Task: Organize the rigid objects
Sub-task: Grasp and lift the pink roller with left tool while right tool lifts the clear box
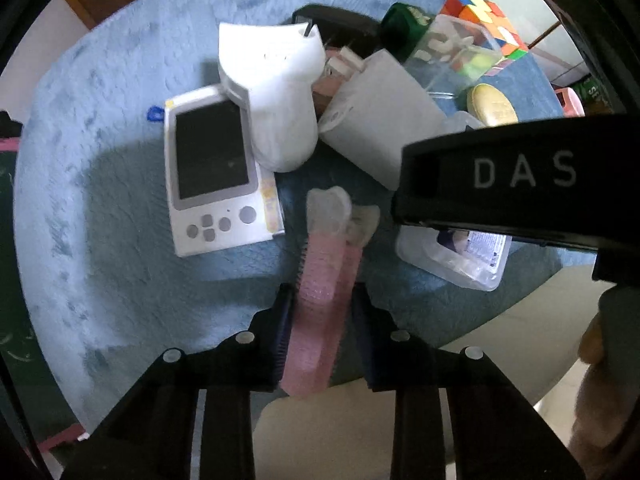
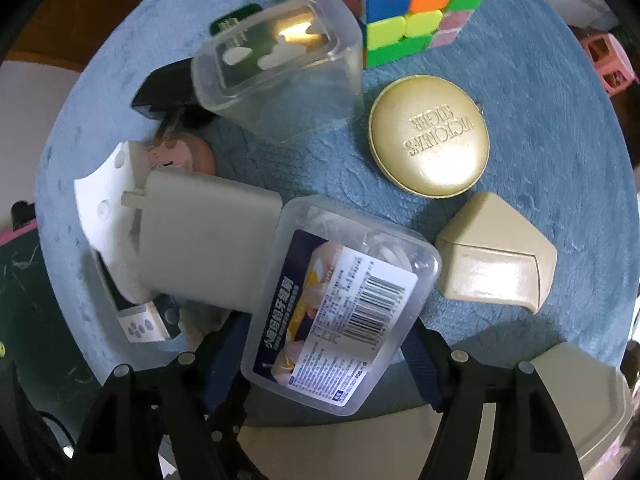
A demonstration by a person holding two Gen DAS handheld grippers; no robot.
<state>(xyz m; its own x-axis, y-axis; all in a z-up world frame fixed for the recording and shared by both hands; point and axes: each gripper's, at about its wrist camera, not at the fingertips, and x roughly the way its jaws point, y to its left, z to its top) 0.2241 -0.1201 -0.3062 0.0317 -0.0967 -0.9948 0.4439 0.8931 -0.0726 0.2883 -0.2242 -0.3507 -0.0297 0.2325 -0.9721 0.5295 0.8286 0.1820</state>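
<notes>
My left gripper [image 1: 320, 320] is shut on a pink tube with a clear cap [image 1: 322, 280], held over the blue round cushion [image 1: 100, 200]. My right gripper [image 2: 324, 344] is shut on a clear plastic box with a barcode label [image 2: 340, 308], just above the cushion's near edge. That box also shows in the left wrist view [image 1: 460, 258], under the black body of the right gripper [image 1: 520, 184]. A white handheld game console [image 1: 212, 176], a white moulded part [image 1: 276, 92] and a grey flat box [image 1: 376, 120] lie ahead of the left gripper.
A colour puzzle cube [image 2: 400, 4], a gold round case [image 2: 430, 136], a clear tub [image 2: 280, 68], a beige angular part [image 2: 496, 256] and a black plug [image 2: 164, 92] lie on the cushion [image 2: 560, 120]. Pale floor shows beyond its near edge.
</notes>
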